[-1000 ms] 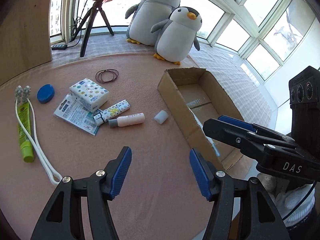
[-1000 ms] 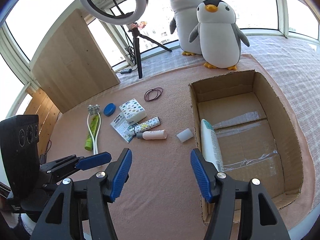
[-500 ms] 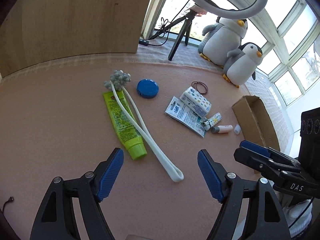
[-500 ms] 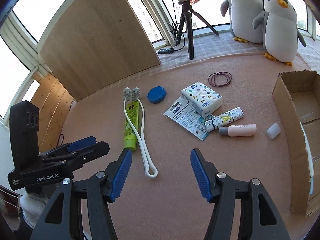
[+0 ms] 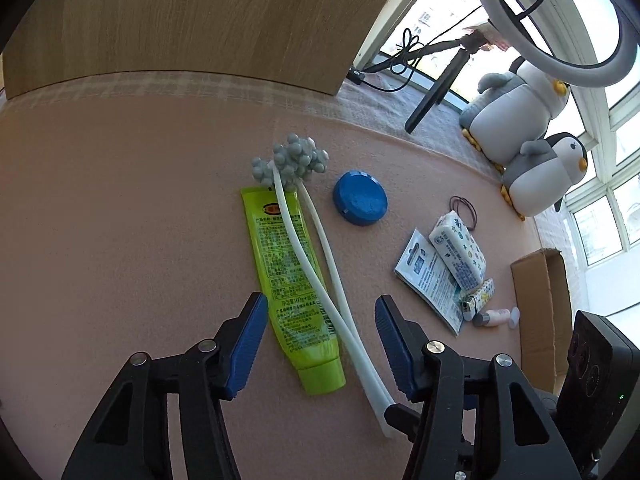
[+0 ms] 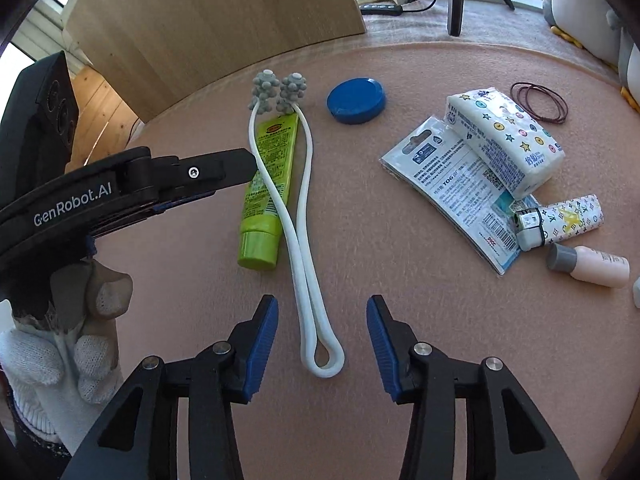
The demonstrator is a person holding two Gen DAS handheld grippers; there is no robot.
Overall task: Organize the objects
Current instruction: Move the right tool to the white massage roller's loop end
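Note:
A lime-green tube [image 5: 294, 288] [image 6: 266, 188] lies on the pink mat, with a white looped massager [image 5: 320, 264] [image 6: 302, 240] with grey knobbed balls draped over it. My left gripper [image 5: 318, 344] is open, its pads either side of the tube's cap end. My right gripper [image 6: 322, 344] is open just in front of the massager's loop end. Further right lie a blue round lid [image 6: 356, 100], a star-printed tissue pack [image 6: 504, 140], a flat printed packet [image 6: 456, 184], a patterned small tube [image 6: 560, 220] and a pink bottle [image 6: 592, 268].
A cardboard box [image 5: 540, 312] stands at the mat's far right. Two plush penguins [image 5: 536, 140], a ring light on a tripod [image 5: 448, 76] and a wooden panel [image 5: 180, 20] line the back. Brown hair ties [image 6: 540, 102] lie near the tissue pack. A gloved hand [image 6: 68, 340] holds the left gripper.
Both grippers have swung left, away from the box, and come down close over the green tube and the white massager. Both stay open.

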